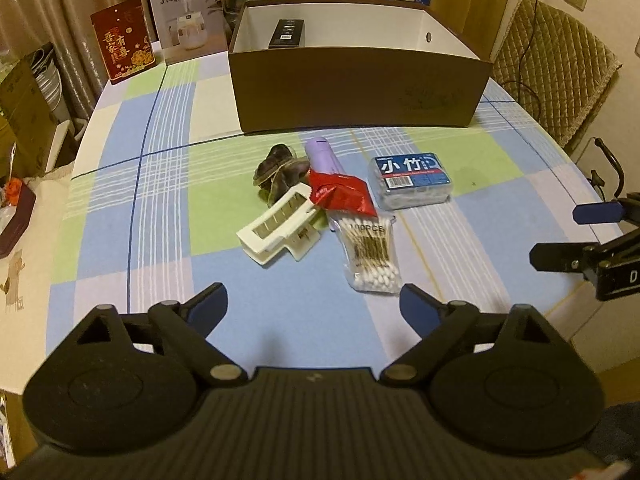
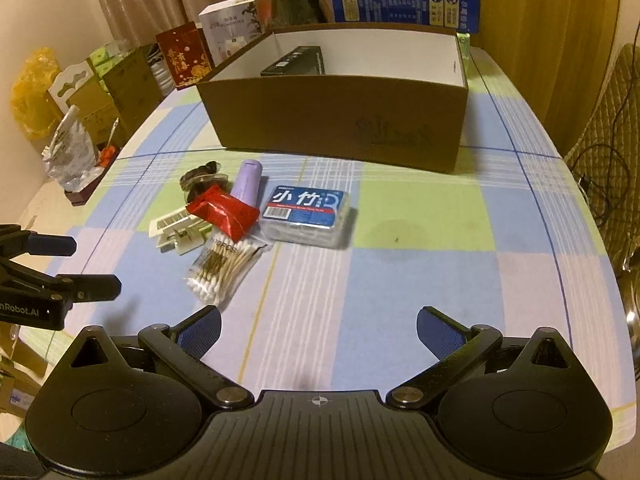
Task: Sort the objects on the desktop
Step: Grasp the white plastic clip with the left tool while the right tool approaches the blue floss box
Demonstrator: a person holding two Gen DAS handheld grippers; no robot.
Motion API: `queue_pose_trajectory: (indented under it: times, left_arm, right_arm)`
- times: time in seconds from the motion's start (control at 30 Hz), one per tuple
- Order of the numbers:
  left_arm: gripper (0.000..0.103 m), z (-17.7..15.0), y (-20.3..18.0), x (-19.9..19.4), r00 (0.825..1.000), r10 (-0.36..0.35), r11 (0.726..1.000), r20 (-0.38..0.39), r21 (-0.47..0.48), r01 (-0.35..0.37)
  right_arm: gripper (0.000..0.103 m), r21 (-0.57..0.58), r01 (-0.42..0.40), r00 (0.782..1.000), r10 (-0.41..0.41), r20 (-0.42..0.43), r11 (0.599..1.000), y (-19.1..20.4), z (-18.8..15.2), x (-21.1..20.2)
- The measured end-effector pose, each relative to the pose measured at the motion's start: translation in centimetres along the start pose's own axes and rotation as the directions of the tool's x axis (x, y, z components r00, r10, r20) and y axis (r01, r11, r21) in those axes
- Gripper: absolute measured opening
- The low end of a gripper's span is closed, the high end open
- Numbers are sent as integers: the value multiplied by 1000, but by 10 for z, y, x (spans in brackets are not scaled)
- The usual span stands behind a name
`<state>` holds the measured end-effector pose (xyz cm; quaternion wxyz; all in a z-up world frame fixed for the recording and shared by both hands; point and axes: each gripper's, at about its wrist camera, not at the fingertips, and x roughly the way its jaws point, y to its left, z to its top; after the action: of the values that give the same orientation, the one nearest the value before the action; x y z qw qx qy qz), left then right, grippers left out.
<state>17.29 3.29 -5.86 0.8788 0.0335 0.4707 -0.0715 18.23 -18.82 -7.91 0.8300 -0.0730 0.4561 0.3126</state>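
Both tongs are standing with jaws apart and nothing between them: the left gripper (image 1: 310, 300) is hovering just short of the cotton swab bag (image 1: 370, 254), which is lying directly ahead of its fingers, and the right gripper (image 2: 320, 324) is hanging over bare cloth with the floss pick case (image 2: 306, 216) ahead of it and slightly to its left. The bag is judged light, soft and slippery, so it is best pinched across its narrow width; the case looks rigid and light, suiting a grip across its short sides. The brown box (image 1: 360, 92), likely the destination, is sitting well beyond the cluster.
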Motion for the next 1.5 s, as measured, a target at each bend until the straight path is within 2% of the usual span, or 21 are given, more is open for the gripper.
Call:
queue_pose_trajectory:
  times: [0.07, 0.17, 0.37, 0.5, 0.7, 0.8, 0.87, 1.0, 1.1, 1.13, 1.3, 1.5]
  left_arm:
    - [88, 0, 4, 5, 1000, -5, 1000, -1, 11, 5]
    - [79, 2, 11, 16, 1000, -8, 999, -8, 36, 8]
    - [78, 9, 26, 42, 999, -29, 994, -18, 102, 31]
    - [71, 16, 32, 62, 998, -58, 987, -32, 149, 62]
    - [70, 27, 33, 87, 993, -100, 966, -56, 233, 111]
    - [70, 34, 31, 100, 993, -98, 953, -71, 280, 115]
    - [65, 38, 30, 109, 991, -100, 944, -86, 306, 122]
    - [49, 46, 28, 120, 989, -105, 938, -103, 321, 133]
    - [44, 46, 29, 120, 989, -112, 938, -100, 318, 139]
    - [39, 45, 30, 119, 988, -119, 937, -97, 317, 144]
    - [38, 31, 38, 108, 988, -114, 948, -105, 287, 140]
    - [38, 14, 59, 93, 992, -63, 974, -111, 208, 85]
  right_arm:
    - [101, 13, 6, 1000, -6, -2, 1000, -2, 1, 3]
    - [101, 33, 17, 1000, -17, -9, 999, -7, 2, 9]
    - [101, 73, 34, 999, -32, -32, 997, -15, 6, 22]
    - [101, 104, 51, 998, -46, -47, 993, -21, 9, 29]
    - [101, 164, 89, 994, -78, -71, 982, -34, 11, 39]
    - [101, 191, 106, 992, -92, -81, 976, -40, 12, 42]
    - [101, 203, 115, 991, -99, -85, 972, -42, 13, 43]
    - [101, 217, 131, 989, -112, -95, 967, -45, 12, 43]
    - [101, 227, 139, 988, -118, -101, 964, -47, 12, 45]
    - [101, 228, 139, 987, -118, -104, 964, -47, 12, 46]
    - [101, 214, 130, 988, -109, -106, 968, -44, 17, 53]
    - [101, 124, 58, 995, -47, -89, 991, -26, 27, 69]
